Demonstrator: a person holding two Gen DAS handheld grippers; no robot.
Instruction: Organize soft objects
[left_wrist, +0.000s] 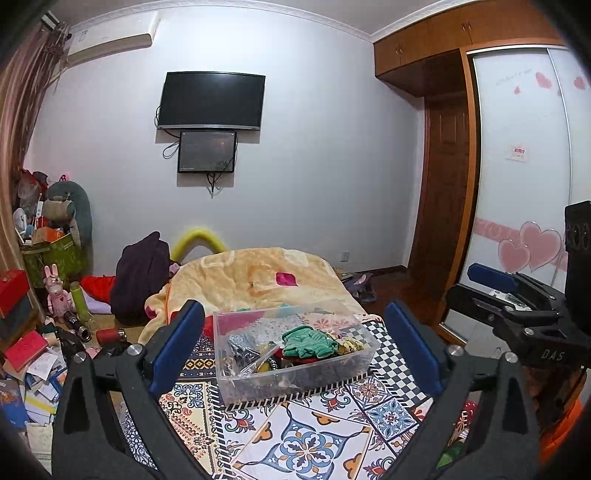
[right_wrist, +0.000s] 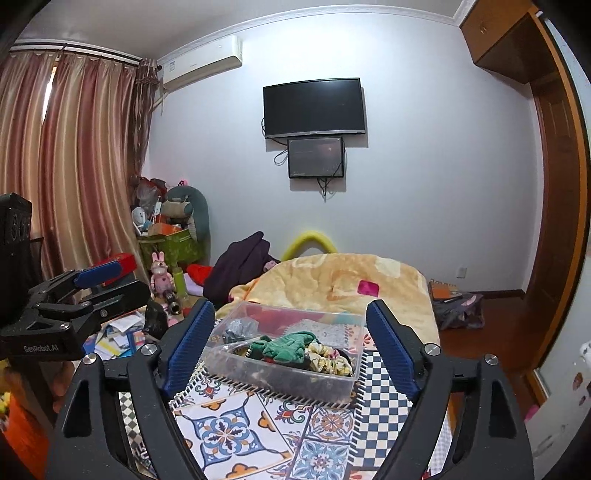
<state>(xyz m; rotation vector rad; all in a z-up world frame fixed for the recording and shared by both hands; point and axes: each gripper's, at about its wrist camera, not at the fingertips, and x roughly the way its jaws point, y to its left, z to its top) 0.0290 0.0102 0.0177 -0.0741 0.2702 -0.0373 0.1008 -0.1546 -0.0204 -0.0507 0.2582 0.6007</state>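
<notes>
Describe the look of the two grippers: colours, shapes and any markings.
Both are matte black, forked frames with silver bolt heads. Each finger ends in a flat blue ribbed pad. The left gripper carries white "GenRobot.AI" lettering on its side, seen from the right wrist; the right gripper shows "DAS" on its side, seen from the left wrist. No cables or sleeves are visible.

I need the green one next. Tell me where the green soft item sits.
The green soft item lies inside the clear plastic box, near its middle, beside the floral scrunchie on its right; both views show it straight ahead between the open tools.
</notes>
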